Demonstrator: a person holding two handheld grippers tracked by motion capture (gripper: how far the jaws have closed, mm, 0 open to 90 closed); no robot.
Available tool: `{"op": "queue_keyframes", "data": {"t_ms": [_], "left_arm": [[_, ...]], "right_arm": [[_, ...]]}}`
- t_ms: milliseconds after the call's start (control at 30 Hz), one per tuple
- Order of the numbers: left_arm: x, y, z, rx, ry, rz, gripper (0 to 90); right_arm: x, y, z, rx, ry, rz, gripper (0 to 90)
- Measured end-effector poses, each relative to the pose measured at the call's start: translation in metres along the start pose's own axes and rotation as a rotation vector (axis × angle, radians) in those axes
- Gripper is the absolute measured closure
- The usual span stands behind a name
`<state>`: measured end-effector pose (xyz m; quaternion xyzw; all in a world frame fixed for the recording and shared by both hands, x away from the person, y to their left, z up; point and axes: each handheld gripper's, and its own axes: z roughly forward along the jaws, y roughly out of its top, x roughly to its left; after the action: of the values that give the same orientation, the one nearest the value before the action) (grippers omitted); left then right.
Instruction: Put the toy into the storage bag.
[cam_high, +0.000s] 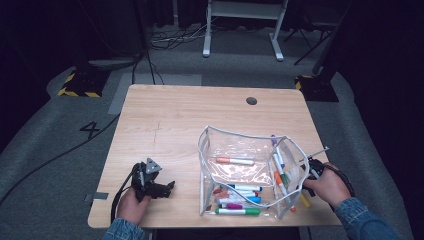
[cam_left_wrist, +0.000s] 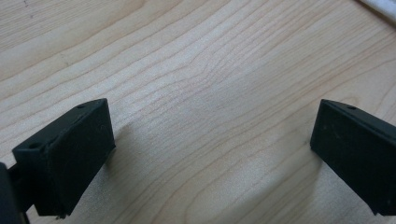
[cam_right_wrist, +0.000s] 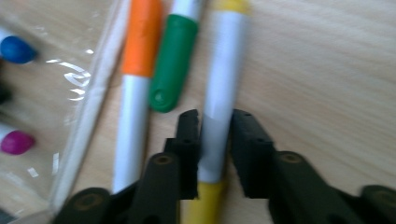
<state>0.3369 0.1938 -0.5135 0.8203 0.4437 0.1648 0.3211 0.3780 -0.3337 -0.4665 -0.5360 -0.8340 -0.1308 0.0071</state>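
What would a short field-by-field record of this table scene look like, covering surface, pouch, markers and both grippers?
surface: wooden table
pouch: clear pouch, open, markers inside
beside pouch: orange marker, green marker, yellow marker
left gripper: jaws wide apart over bare wood, holding nothing
right gripper: jaws closed on the yellow marker's white barrel

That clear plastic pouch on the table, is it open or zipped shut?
Open. The clear pouch stands with its white-edged mouth spread wide in the high view, and markers lie loose inside on its bottom, seen straight through the opening.
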Motion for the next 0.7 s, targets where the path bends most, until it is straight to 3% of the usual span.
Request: {"op": "queue_keyframes", "data": {"t_ms": [133, 267, 400, 600, 700], "left_arm": [[0.000, 0.000, 0.000, 0.000, -0.001, -0.001, 0.0], [0.000, 0.000, 0.000, 0.000, 0.000, 0.000, 0.0], [0.000, 0.000, 0.000, 0.000, 0.000, 0.000, 0.0], [0.000, 0.000, 0.000, 0.000, -0.001, -0.001, 0.0], [0.000, 0.000, 0.000, 0.000, 0.000, 0.000, 0.0]], "right_arm": [[-0.010, 0.001, -0.002, -0.016, -0.033, 0.027, 76.9], [-0.014, 0.001, -0.008, -0.029, -0.024, 0.031, 76.9], [-0.014, 0.006, -0.030, -0.076, -0.024, 0.014, 76.9], [-0.009, 0.016, -0.067, -0.144, -0.035, -0.053, 76.9], [-0.005, 0.021, -0.082, -0.173, -0.017, -0.073, 76.9]]}}
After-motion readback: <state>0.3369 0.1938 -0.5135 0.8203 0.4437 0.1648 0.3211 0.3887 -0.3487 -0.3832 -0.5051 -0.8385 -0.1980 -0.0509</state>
